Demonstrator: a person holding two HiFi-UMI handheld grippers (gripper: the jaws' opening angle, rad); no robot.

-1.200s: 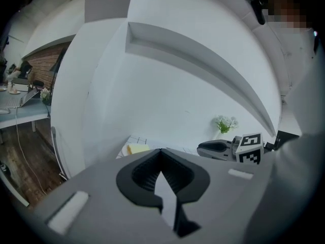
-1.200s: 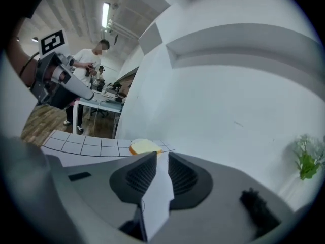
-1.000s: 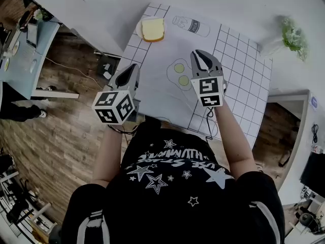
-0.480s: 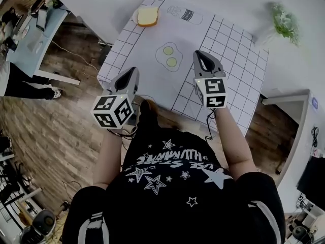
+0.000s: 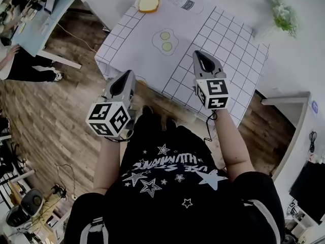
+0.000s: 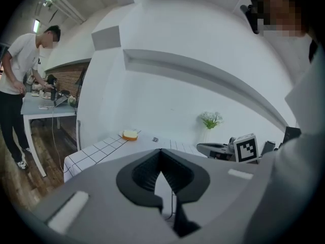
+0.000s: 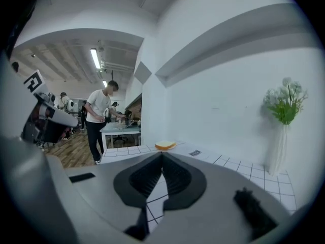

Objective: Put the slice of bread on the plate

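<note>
The slice of bread (image 5: 148, 3) lies on a small white plate at the far left corner of the white gridded table (image 5: 223, 39). It shows small and far off in the left gripper view (image 6: 130, 134) and in the right gripper view (image 7: 165, 145). My left gripper (image 5: 129, 74) is shut and empty, held over the wooden floor short of the table's near edge. My right gripper (image 5: 199, 54) is shut and empty above the table's near side. Both sets of jaws meet at their tips, left (image 6: 161, 150) and right (image 7: 162, 154).
A fried-egg drawing (image 5: 165, 40) and a bottle drawing (image 5: 188, 4) are printed on the tablecloth. A vase of flowers (image 5: 283, 15) stands at the far right corner by the wall. A person (image 6: 15, 85) stands at another table (image 5: 35, 24) on the left.
Both grippers have drawn back from the table towards the person, so the bread and plate now sit farther away. The right jaws have closed from slightly open.
</note>
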